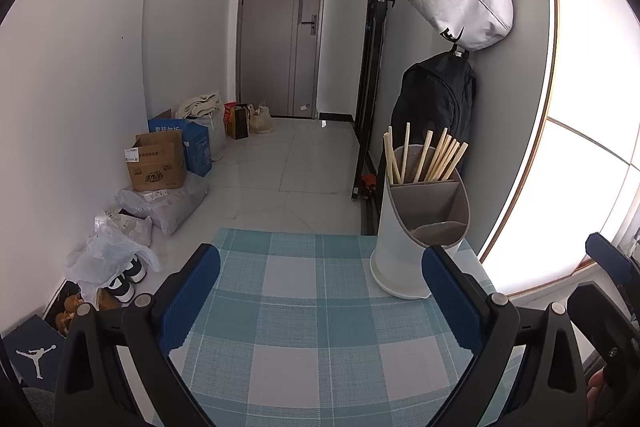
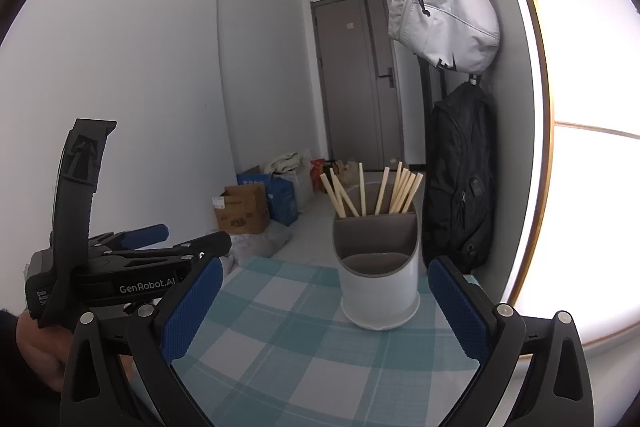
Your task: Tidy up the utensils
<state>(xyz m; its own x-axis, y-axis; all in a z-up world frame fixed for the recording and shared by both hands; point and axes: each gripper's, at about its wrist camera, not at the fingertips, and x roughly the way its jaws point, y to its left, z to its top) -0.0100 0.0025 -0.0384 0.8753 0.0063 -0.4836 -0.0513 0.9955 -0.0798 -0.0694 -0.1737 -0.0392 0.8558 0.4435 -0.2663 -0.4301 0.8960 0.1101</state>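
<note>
Both grippers, the left gripper and right gripper, gape wide and empty low in frame above the checked tablecloth. Beyond, right of centre, the white utensil holder keeps its chopsticks upright in the rear compartment; they look light, stiff and slippery, best pinched near their tops.

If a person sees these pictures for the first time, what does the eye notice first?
First, the white utensil holder on the checked tablecloth, with wooden chopsticks standing in its rear compartment. Next, the white bag hanging above a black backpack on the wall behind. Both claws, left and right, are open and empty.
</note>
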